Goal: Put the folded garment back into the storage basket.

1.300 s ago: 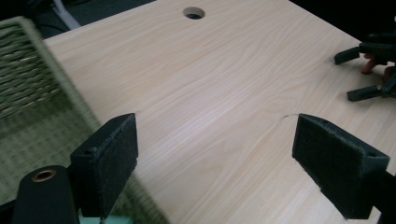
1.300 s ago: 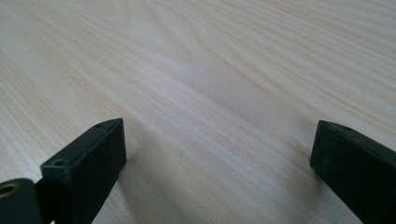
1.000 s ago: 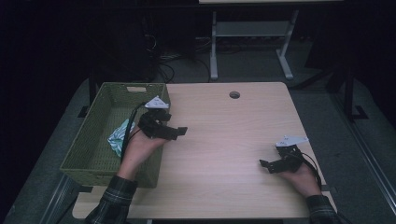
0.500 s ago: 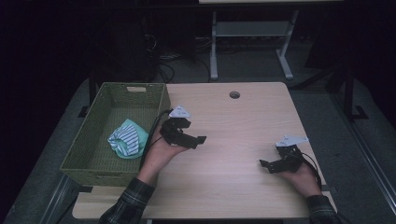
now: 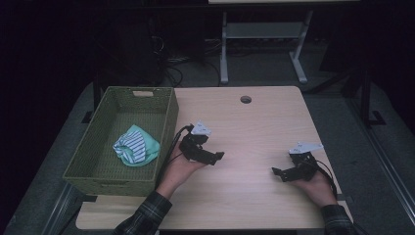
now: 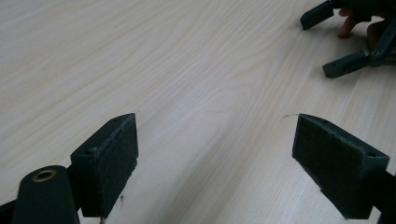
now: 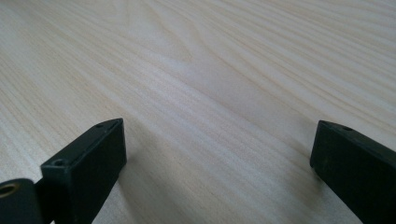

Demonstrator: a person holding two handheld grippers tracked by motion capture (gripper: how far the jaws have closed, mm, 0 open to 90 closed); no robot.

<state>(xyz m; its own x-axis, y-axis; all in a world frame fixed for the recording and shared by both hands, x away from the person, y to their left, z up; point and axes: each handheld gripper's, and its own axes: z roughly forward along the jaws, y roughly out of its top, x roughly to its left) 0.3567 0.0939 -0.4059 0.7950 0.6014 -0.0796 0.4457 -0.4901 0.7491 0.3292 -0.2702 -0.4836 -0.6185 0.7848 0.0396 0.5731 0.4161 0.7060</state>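
Cloth [image 5: 135, 148] bunched in basket [image 5: 169, 117], folds unclear; left gripper [image 5: 218, 156] empty.

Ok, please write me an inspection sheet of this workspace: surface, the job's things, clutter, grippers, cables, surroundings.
Surface: light wooden table, bare grain, one round cable hole near the far edge.
Job's things: green woven basket at the table's left end; a striped white and mint-green cloth lies bunched inside it.
Clutter: nothing seen.
Grippers: left gripper open, empty, right of the basket; right gripper open, empty, near the table's front right.
Cables: one black cable trails from the left gripper, another from the right.
Surroundings: dark room, grey floor, a grey metal frame and tangled floor wires behind the table.
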